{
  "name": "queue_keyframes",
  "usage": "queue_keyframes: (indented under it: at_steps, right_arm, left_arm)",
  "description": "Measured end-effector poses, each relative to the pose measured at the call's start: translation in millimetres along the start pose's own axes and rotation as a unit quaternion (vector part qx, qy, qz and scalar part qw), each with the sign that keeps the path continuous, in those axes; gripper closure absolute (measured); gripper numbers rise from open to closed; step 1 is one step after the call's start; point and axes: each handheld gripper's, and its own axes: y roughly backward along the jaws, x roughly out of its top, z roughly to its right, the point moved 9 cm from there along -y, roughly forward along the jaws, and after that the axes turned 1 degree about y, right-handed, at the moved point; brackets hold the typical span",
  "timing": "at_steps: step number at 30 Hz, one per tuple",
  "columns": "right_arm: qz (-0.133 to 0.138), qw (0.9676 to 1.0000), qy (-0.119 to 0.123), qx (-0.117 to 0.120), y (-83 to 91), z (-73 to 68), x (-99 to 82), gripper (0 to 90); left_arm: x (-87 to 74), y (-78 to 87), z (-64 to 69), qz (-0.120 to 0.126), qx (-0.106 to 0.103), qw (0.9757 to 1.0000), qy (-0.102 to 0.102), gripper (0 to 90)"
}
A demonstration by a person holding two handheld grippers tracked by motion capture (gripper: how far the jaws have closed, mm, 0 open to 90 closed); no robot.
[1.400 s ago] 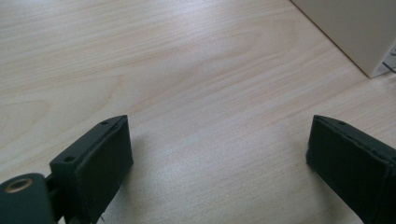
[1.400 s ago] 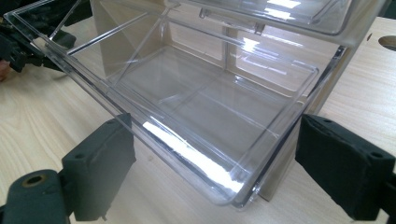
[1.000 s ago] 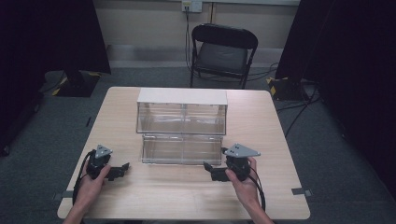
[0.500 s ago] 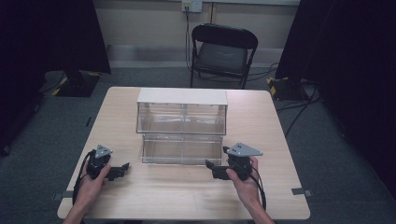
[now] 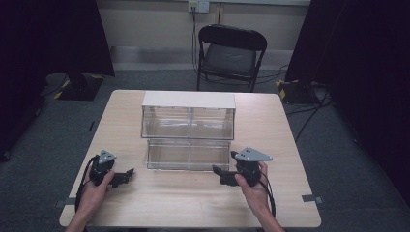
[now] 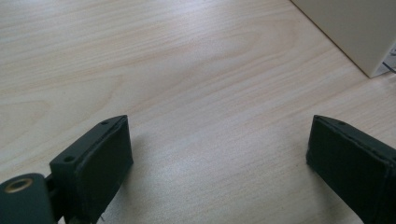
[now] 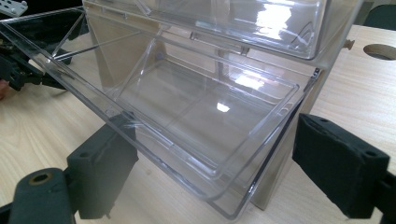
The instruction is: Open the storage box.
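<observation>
Little separates this moment from the earlier high views: the two grippers sit in nearly the same spots at the lower part of the frame, the right one having edged slightly to the right, and the lower drawer stays pulled out just as far.

At the lower left of the high view, the left gripper lies low on the wooden table, held by a hand. In the left gripper view its jaws stand wide apart over bare wood, holding nothing; a corner of the cabinet's cream wall fills the upper right of that frame.

At the centre of the high view stands the clear drawer cabinet, with its lower drawer drawn out toward the near edge.

At the lower right, the right gripper points toward the drawer's front right corner, just beside it. In the right gripper view its jaws are spread wide with that drawer between them; whether a pad touches the plastic is unclear. They grip nothing.
</observation>
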Motion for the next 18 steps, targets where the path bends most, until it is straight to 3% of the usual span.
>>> queue_keyframes:
  at_steps: [18]
  right_arm:
    - [0.0,1.0,0.002,0.001,-0.2,-0.7,4.0,13.3]
  left_arm:
    - [0.0,0.1,-0.2,0.0,0.001,1.0,-0.001,6.4]
